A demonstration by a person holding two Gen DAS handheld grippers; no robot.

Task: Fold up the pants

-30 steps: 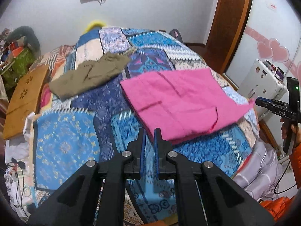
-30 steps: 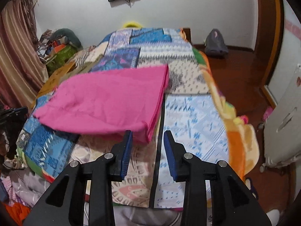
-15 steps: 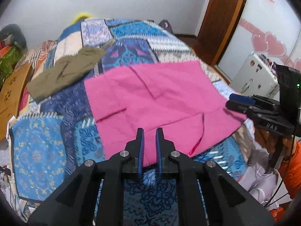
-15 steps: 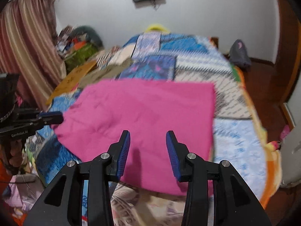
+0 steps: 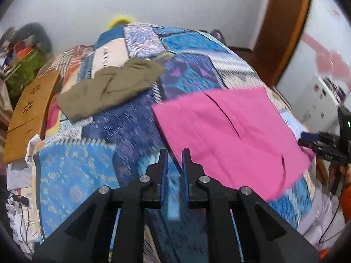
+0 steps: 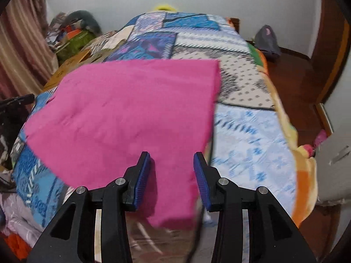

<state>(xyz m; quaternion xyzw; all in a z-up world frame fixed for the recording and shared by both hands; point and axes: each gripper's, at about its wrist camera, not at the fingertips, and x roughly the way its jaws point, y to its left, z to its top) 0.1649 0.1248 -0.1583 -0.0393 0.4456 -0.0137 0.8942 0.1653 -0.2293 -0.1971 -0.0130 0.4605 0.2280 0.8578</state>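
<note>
Pink pants [image 5: 228, 129] lie folded flat on the patchwork bedspread [image 5: 131, 129], near the bed's foot. In the right wrist view the pants [image 6: 122, 114] fill the middle, with a corner hanging over the bed edge. My left gripper [image 5: 174, 160] has its jaws nearly together and holds nothing, just left of the pants' near edge. My right gripper [image 6: 172, 164] is open and empty, with the pants' near corner under the gap between the fingers. It also shows in the left wrist view [image 5: 316, 142] at the pants' right corner.
Olive-brown pants [image 5: 109, 87] lie crumpled farther up the bed. A wooden board [image 5: 30, 114] leans at the bed's left side, with clutter [image 5: 24, 50] beyond. A white appliance [image 5: 318, 100] and wooden door [image 5: 283, 28] stand to the right. A grey bag [image 6: 266, 41] sits on the floor.
My left gripper has swung left, so the pink pants now sit right of its fingers. My right gripper has moved closer over the pants' near corner, jaws still open.
</note>
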